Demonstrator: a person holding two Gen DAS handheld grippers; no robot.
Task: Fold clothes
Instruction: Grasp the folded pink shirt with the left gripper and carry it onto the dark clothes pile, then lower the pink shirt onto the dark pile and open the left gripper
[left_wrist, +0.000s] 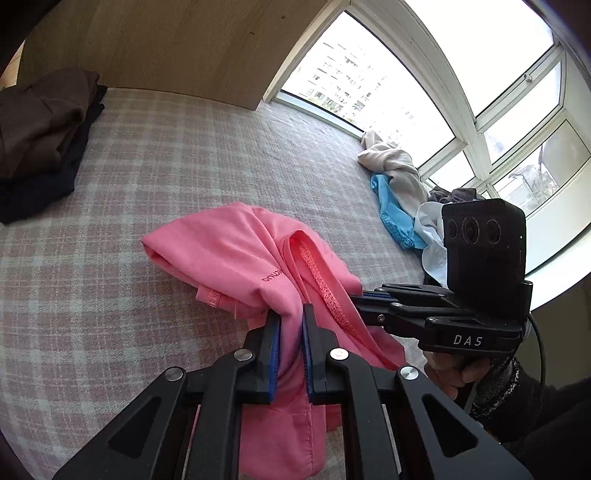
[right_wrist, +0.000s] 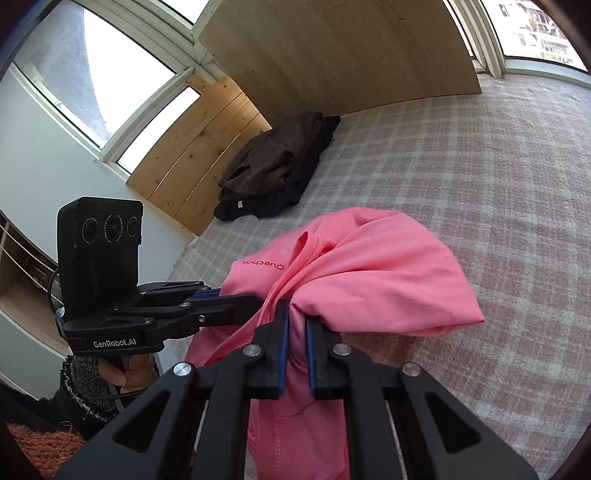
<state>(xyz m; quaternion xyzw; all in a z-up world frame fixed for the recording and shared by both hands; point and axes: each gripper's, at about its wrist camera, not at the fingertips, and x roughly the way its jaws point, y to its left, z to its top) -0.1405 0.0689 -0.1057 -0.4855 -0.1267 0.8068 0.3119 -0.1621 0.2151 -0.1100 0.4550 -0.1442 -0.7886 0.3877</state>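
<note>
Blue-padded fingers (left_wrist: 275, 343) of the left gripper (left_wrist: 291, 317) are clamped on a bunch of one pink shirt (left_wrist: 229, 251), cloth filling the narrow gap between the pads. Right gripper (right_wrist: 297, 325) is likewise pinched on the same shirt (right_wrist: 373, 266), fabric drawn up between its fingers (right_wrist: 284, 343). Both grips sit close together near the neckline; the rest of the shirt drapes bunched onto the checked bed cover (left_wrist: 184, 155), part hanging below the grippers.

Each gripper appears in the other's view, side on, fingers buried in cloth. Right hand (left_wrist: 454, 373) wraps the handle from below, dark knit cuff at the wrist. Left hand (right_wrist: 129, 373) is posed the same way.

Writing: "DAS" on the right gripper body, "GenRobot.AI" on the left, "Quechua" printed upside down on the shirt.

Count elsewhere: one folded dark stack (right_wrist: 280, 166), brown on top, against the wooden board (right_wrist: 332, 55); one loose heap (left_wrist: 399, 192) of beige, blue and white garments by the window (left_wrist: 369, 81).
</note>
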